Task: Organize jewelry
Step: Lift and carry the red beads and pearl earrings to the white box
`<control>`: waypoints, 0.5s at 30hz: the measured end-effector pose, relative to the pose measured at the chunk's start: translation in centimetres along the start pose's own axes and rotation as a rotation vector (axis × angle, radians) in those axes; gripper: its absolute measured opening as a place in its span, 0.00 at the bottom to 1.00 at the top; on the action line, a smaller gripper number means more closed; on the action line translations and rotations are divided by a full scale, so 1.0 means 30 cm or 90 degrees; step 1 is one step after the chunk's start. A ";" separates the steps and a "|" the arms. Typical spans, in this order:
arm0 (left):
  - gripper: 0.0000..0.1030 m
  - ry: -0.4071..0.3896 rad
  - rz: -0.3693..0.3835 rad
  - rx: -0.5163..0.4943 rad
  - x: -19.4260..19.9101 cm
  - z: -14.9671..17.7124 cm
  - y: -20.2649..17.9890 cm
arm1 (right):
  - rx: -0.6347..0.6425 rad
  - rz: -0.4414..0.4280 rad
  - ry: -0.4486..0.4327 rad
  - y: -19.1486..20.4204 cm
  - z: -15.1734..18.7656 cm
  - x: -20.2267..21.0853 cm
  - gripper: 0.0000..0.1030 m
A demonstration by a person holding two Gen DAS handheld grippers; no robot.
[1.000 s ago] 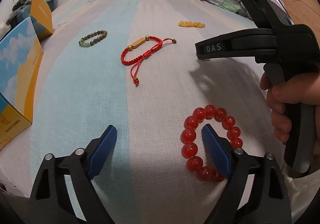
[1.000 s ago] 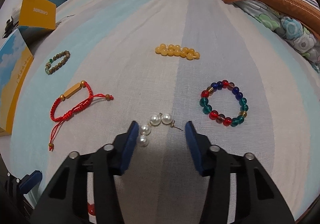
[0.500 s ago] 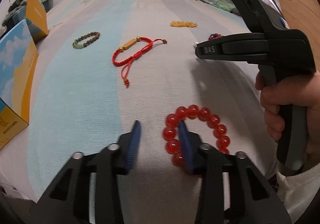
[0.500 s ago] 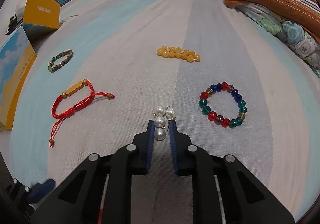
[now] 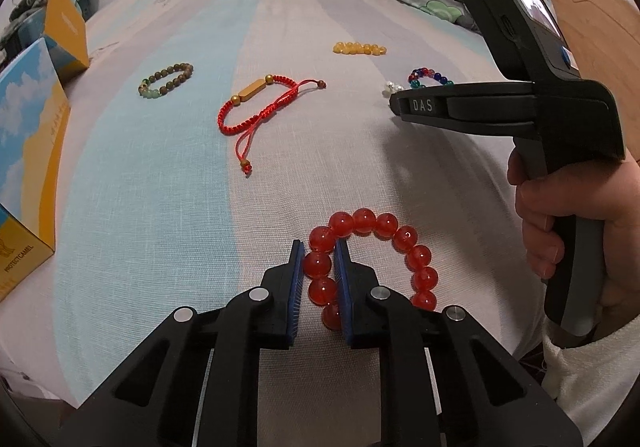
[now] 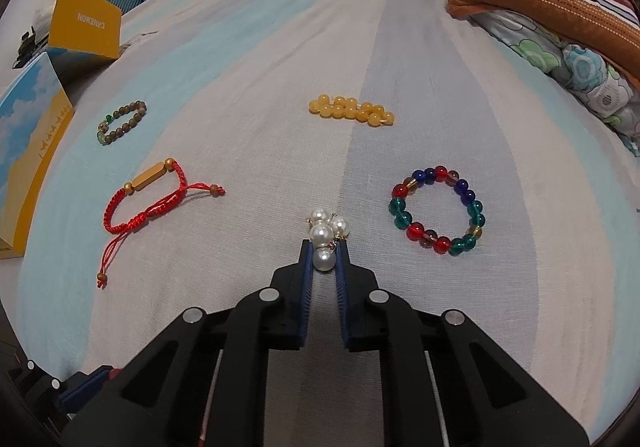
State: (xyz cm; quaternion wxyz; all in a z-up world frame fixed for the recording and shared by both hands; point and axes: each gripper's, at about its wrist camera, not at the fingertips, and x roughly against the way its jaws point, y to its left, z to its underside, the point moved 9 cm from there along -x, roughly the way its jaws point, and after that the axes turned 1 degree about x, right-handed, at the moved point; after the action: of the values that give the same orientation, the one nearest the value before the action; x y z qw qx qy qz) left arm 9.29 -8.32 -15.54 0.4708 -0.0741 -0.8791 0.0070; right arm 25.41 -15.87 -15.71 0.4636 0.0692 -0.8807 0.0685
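Observation:
My left gripper (image 5: 319, 253) is shut on the left side of a red bead bracelet (image 5: 414, 255) that lies on the striped bedsheet. My right gripper (image 6: 323, 253) is shut on a cluster of white pearl earrings (image 6: 323, 231) resting on the sheet; it also shows from the side in the left wrist view (image 5: 396, 103). A red cord bracelet (image 6: 152, 199), a brown bead bracelet (image 6: 120, 121), a yellow bead bracelet (image 6: 352, 110) and a multicoloured bead bracelet (image 6: 438, 205) lie spread over the sheet.
Yellow and blue cardboard boxes (image 6: 32, 135) stand along the left edge of the bed, with a yellow box (image 6: 86, 23) behind. Folded striped and floral bedding (image 6: 560, 19) lies at the back right. The bedsheet (image 6: 260, 47) stretches far ahead.
Both grippers closed from open. The left now pinches the red bead bracelet's side; the right now pinches the pearl cluster. Both moved slightly forward.

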 end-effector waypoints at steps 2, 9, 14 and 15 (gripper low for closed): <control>0.15 0.002 0.001 0.000 0.001 -0.001 0.000 | -0.002 0.000 -0.002 -0.003 0.000 0.005 0.10; 0.14 0.004 0.007 -0.006 0.011 -0.008 -0.002 | -0.015 0.005 -0.011 -0.027 -0.002 0.024 0.10; 0.13 0.002 0.015 -0.012 0.026 -0.016 -0.011 | -0.020 0.007 -0.018 -0.028 -0.005 0.043 0.10; 0.13 0.001 0.016 -0.013 0.029 -0.017 -0.013 | -0.020 0.007 -0.020 -0.026 -0.006 0.049 0.10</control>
State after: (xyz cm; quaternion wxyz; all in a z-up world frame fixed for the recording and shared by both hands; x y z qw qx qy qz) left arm 9.20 -8.63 -14.49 0.4704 -0.0898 -0.8779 0.0038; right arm 24.88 -16.70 -14.35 0.4505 0.0582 -0.8891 0.0559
